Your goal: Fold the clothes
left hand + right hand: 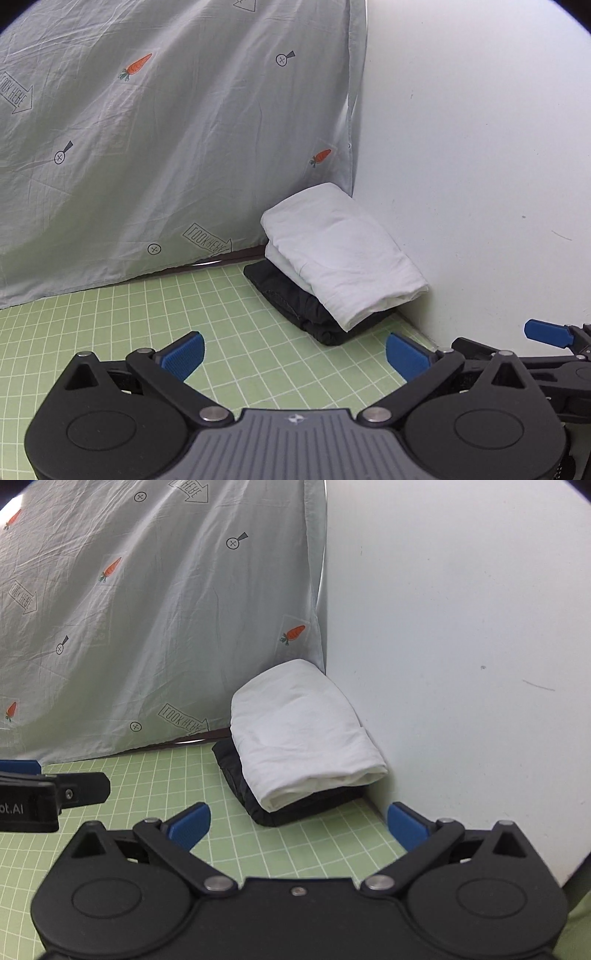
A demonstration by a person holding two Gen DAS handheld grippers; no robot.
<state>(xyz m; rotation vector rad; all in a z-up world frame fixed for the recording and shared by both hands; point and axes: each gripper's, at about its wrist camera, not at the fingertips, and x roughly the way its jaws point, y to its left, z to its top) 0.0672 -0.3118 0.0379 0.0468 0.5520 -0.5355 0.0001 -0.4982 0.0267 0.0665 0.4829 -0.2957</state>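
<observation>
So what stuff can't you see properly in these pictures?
- Black garment: in both wrist views the white folded garment on top covers most of it.
- What stands behind the carrot-print sheet: hidden in both views.
- Right gripper body: cut off by the bottom edge of the right wrist view.
- Left gripper: its own view shows it open and empty; the right wrist view shows only its tip.

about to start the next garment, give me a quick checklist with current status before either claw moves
1. Left claw open, holding nothing: ok.
2. Right claw open, holding nothing: ok.
3. White folded garment sits on the black folded garment: ok.
4. Stack tucked in the corner by the white wall: ok.
5. Green grid mat bare in front of both claws: ok.
6. Next garment to fold in view: not ok.
</observation>
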